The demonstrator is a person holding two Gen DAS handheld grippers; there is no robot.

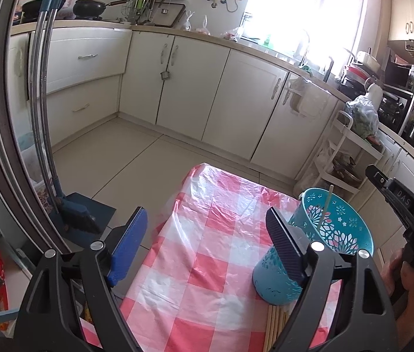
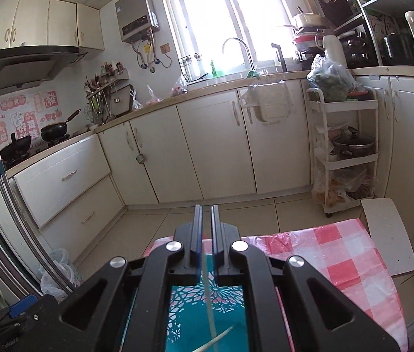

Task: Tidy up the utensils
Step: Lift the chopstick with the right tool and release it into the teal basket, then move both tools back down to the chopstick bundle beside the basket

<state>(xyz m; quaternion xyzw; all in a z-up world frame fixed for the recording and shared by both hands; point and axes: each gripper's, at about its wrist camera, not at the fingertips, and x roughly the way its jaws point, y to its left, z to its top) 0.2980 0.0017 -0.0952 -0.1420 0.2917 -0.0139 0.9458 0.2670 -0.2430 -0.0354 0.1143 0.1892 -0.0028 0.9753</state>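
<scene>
Where left wrist view looks down: left gripper [image 1: 207,231] spread wide, empty, over checked tablecloth [image 1: 207,264]. One teal holder [image 1: 318,243] near right edge, one chopstick [image 1: 325,208] upright inside, several chopsticks [image 1: 277,325] flat beside base. From right wrist view: right gripper [image 2: 206,234] narrowed on one chopstick [image 2: 208,293] above holder [image 2: 207,316]; second chopstick [image 2: 217,338] inside.

Right gripper [image 2: 206,234] low in a kitchen, jaws nearly closed on a pale thin chopstick [image 2: 207,281] running down into a teal cut-out utensil holder [image 2: 186,316] directly beneath. A second chopstick [image 2: 217,338] lying slanted inside the holder. Pink-and-white checked tablecloth [image 2: 341,252] under plastic to the right. Cream cabinets [image 2: 215,146], faucet [image 2: 237,48] and bright window [image 2: 224,14] beyond.
</scene>
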